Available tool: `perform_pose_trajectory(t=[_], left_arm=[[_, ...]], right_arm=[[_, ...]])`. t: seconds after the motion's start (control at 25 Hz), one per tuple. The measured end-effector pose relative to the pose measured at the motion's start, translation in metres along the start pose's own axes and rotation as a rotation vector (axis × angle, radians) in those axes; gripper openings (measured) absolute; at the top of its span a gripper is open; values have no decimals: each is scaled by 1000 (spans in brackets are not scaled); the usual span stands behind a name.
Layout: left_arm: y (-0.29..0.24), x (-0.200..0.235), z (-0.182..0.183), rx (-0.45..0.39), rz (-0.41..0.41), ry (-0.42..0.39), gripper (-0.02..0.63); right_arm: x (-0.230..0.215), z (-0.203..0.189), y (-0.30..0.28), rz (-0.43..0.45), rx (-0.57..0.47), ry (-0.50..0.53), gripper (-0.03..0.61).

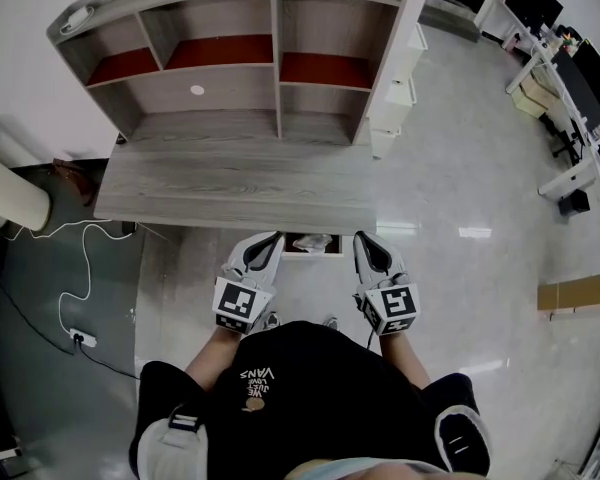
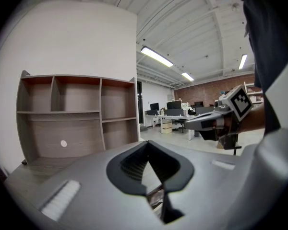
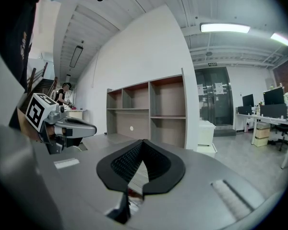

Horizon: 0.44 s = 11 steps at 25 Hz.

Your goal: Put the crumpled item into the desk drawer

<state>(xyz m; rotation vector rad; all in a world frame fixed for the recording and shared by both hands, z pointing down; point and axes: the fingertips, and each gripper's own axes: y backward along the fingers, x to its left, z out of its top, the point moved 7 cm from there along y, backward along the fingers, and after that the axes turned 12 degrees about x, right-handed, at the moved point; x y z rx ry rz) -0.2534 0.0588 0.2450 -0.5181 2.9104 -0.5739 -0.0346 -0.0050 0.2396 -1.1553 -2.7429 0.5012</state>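
The grey wooden desk (image 1: 230, 183) with a shelf hutch (image 1: 240, 58) stands ahead of me. Under its front edge a small drawer (image 1: 302, 251) is pulled out a little, and a white crumpled item (image 1: 315, 240) lies in it. My left gripper (image 1: 272, 239) hovers just left of the drawer, jaws shut and holding nothing. My right gripper (image 1: 363, 238) hovers just right of it, also shut and empty. In the left gripper view the shut jaws (image 2: 148, 143) point at the hutch (image 2: 79, 114). The right gripper view shows its shut jaws (image 3: 143, 142) and the left gripper (image 3: 62, 126).
A white cabinet (image 1: 402, 78) stands against the desk's right end. A white cable runs to a power strip (image 1: 82, 338) on the floor at left. Office desks with monitors (image 1: 570, 58) and a cardboard piece (image 1: 578, 291) are at right. A person (image 3: 66, 92) stands far off.
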Motion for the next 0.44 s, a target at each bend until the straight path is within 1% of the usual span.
perform_pose_trajectory(t=[0.2,0.44], left_arm=[[-1,3,0,5,-3,16,52],[-5,6,1,-11,7,-23,52]], right_arm=[[1,0,-4,0,14,1,3],[-1,2,-8,0,1,1,3]])
